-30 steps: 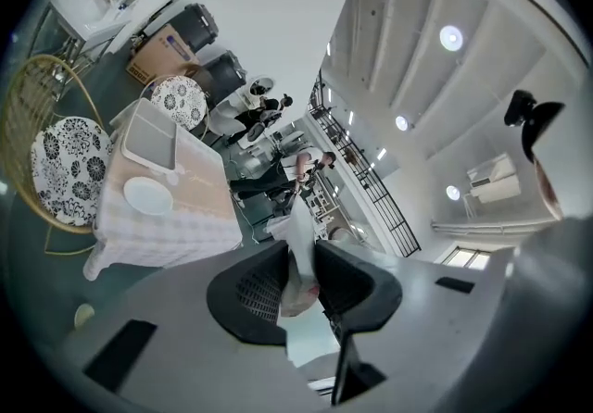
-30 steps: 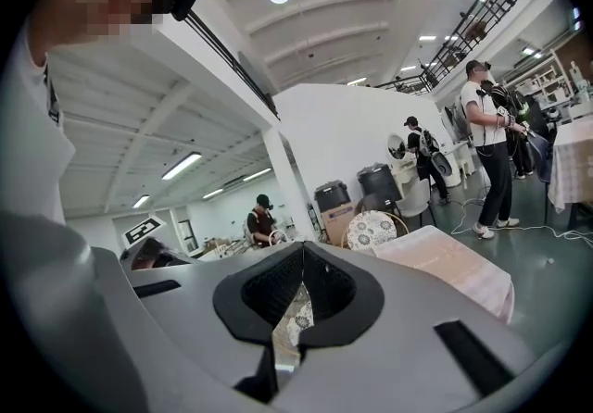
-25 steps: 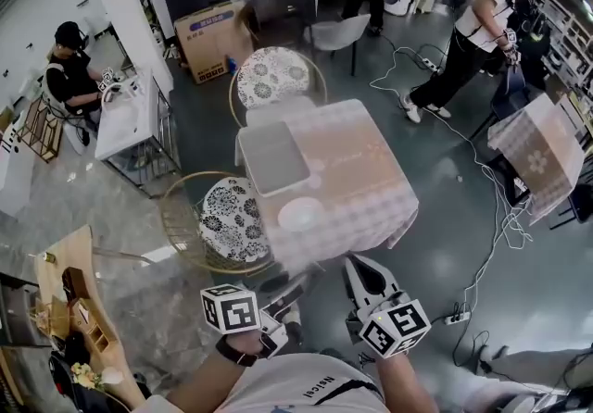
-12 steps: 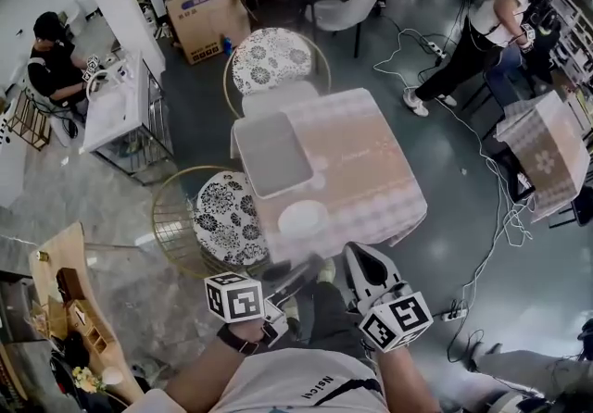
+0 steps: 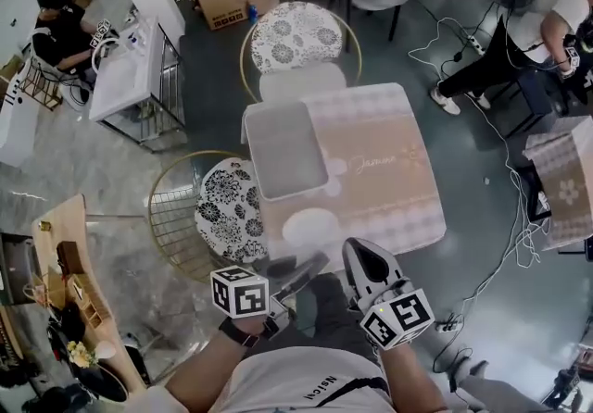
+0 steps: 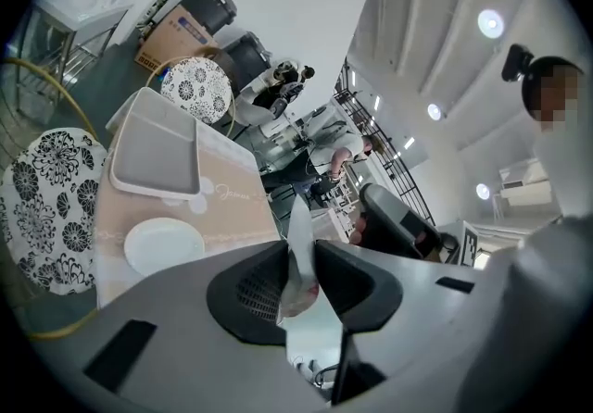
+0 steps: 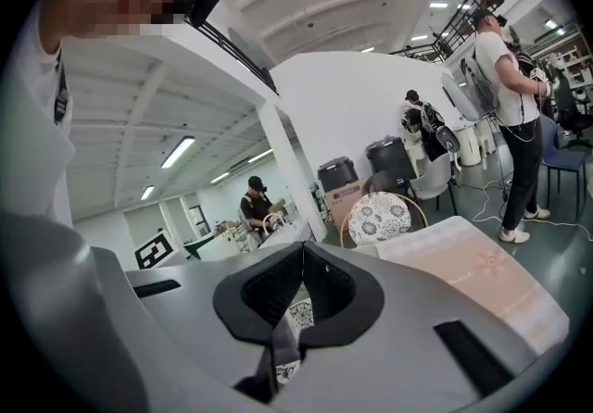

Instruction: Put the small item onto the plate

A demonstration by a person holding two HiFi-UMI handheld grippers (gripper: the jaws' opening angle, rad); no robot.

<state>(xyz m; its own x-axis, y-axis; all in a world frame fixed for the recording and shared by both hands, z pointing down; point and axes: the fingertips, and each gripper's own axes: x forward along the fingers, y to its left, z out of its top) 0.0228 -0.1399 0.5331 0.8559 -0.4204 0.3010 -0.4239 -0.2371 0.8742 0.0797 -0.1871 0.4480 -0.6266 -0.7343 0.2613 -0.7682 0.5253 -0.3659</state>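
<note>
A white plate (image 5: 310, 228) lies at the near edge of the pink-clothed table (image 5: 389, 170), with a grey tray (image 5: 283, 150) behind it. My left gripper (image 5: 313, 265) hovers just short of the table edge, close to the plate. In the left gripper view my left gripper (image 6: 298, 252) is shut on a thin pale packet (image 6: 298, 221) that sticks up between the jaws; the plate (image 6: 164, 245) and tray (image 6: 155, 154) lie ahead to the left. My right gripper (image 5: 358, 250) is beside it, near the table edge. In the right gripper view my right gripper (image 7: 299, 252) is shut, holding nothing.
Two round chairs with flowered cushions stand by the table, one at its left (image 5: 232, 209) and one behind (image 5: 295, 36). Cables (image 5: 505, 217) trail over the floor on the right. People work at the far left (image 5: 57, 27) and far right (image 5: 537, 8). A wooden shelf (image 5: 65, 281) stands at my left.
The table, plate and tray have come closer and lower in the head view as I moved toward them. Both grippers keep their places and their grip.
</note>
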